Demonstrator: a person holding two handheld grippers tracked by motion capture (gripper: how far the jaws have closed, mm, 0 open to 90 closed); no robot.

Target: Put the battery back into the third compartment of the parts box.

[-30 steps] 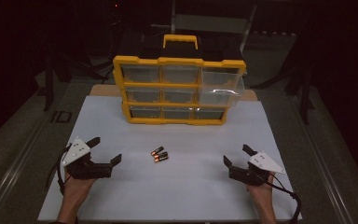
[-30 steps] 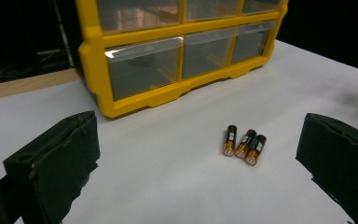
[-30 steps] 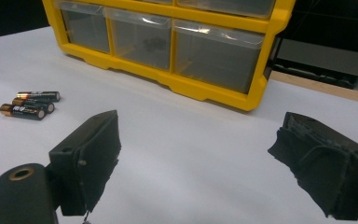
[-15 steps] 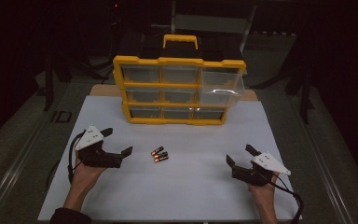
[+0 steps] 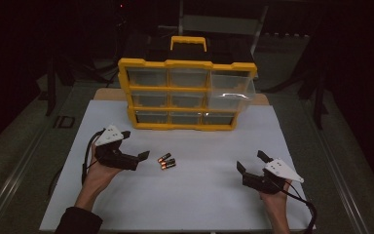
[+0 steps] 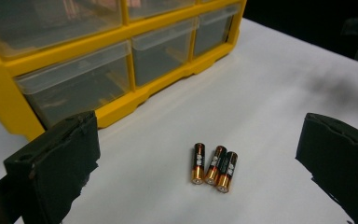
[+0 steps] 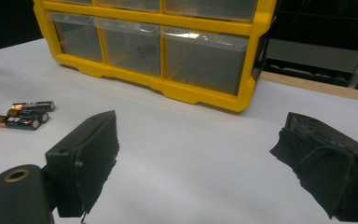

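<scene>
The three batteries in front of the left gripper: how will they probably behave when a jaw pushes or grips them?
The batteries are smooth cylinders lying loose on the flat white table, so a sideways push would probably roll them. They lie close together, so closing on one may disturb the others. They look rigid, so the open left gripper should not deform them.

battery [image 6: 214,165] labels too blurred to read; drawer cabinet [image 7: 177,46] top cut off in both gripper views

Dim, dark surroundings; overhead glare on the organizer's drawers [image 5: 229,95].
</scene>
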